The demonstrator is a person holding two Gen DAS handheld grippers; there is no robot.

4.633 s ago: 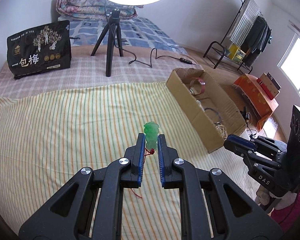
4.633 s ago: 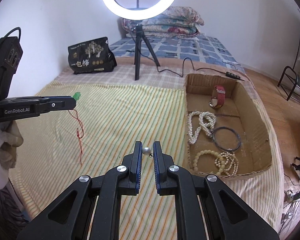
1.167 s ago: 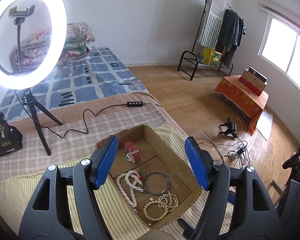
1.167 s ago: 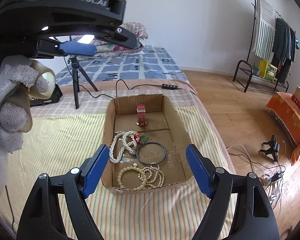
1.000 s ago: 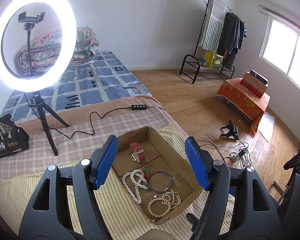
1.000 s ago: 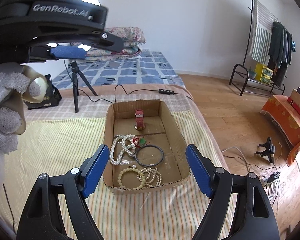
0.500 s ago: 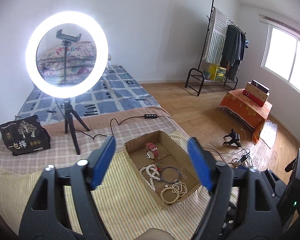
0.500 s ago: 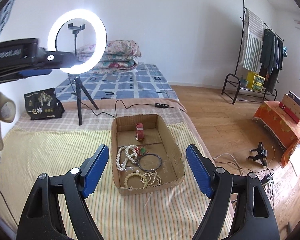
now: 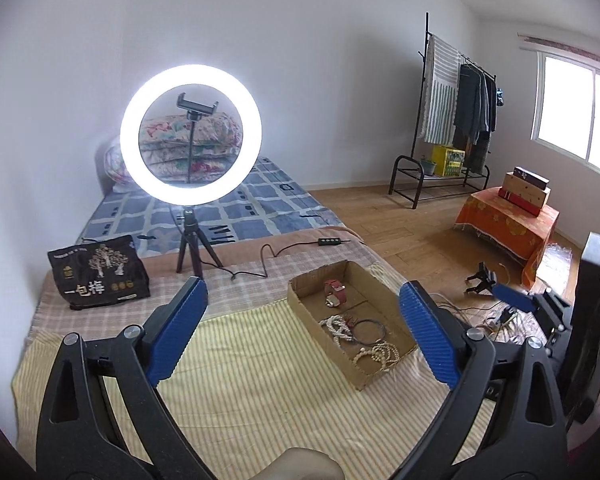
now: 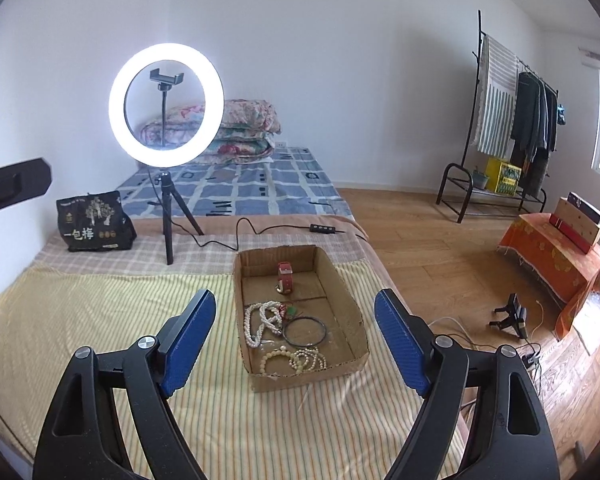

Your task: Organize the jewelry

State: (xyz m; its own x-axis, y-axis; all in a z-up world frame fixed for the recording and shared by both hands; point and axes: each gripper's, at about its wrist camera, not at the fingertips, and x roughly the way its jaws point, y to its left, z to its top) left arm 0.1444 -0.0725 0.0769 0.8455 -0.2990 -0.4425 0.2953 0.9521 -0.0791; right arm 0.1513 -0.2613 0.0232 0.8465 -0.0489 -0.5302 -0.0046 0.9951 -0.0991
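A bed covered with a yellow striped sheet (image 10: 100, 320) is seen from above by both wrist cameras, with an open cardboard box (image 10: 342, 292) taken as the landmark.

Far to the left of the box, against the wall side of the bed, a black printed bag (image 10: 94, 222) is stood upright. Between the bag and the box, a lit ring light (image 10: 166, 106) is raised on a small black tripod (image 10: 168, 216), and its cable with an inline switch (image 10: 324, 229) is trailed across the bed behind the box.

The left gripper (image 9: 302, 328) is held above the striped sheet, left of and nearer than the box; its blue-padded jaws are spread wide and nothing is held between them.

Inside the box, a red-strapped watch (image 10: 285, 276) is laid in the far half. In the near half, a white pearl necklace (image 10: 260, 322) is heaped at the left, a dark bangle (image 10: 305, 331) is placed just beside it, and a cream bead bracelet (image 10: 276, 360) is set near the front wall. A small green and red piece (image 10: 294, 312) is lodged between the necklace and the bangle.

The right gripper (image 10: 296, 340) is poised over the near end of the box, its jaws also spread wide and empty.

Well to the right of the box, on the wooden floor, a clothes rack (image 10: 516, 128) and an orange-draped stand (image 10: 552, 256) are found.
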